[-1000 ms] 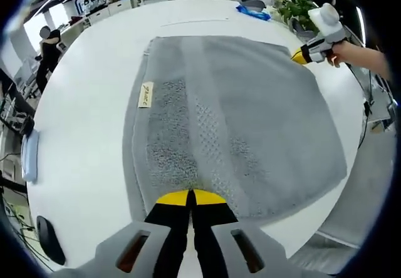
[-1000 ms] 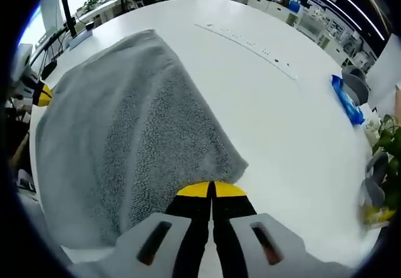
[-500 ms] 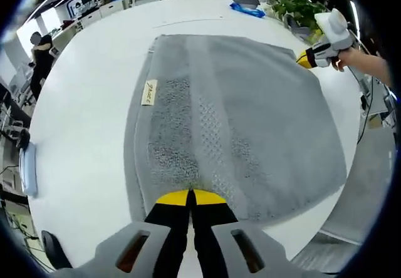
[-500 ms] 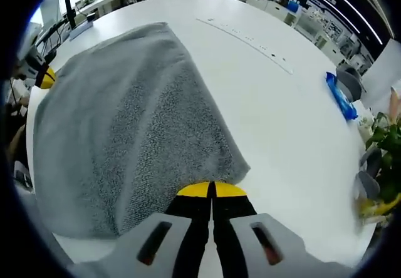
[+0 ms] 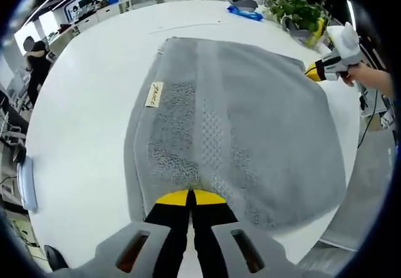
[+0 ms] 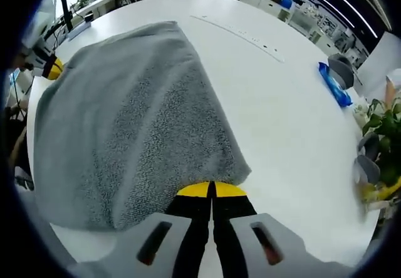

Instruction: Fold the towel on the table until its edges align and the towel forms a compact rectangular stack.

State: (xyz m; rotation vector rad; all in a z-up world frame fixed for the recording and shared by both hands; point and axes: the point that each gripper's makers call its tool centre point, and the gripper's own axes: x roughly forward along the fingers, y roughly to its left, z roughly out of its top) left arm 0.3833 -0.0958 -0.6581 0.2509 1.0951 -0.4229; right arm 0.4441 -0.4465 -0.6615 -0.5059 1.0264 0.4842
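A small cream label (image 5: 153, 94) sewn on the grey towel (image 5: 250, 128) carries script lettering, too small and blurred to read. No other text is legible.

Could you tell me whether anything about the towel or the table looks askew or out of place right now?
Nothing stands out. The grey towel lies on the white table, each gripper shut on a corner: the left gripper and the right gripper. The towel's far edge overhangs the table slightly, which seems harmless. The cream label sits flat.
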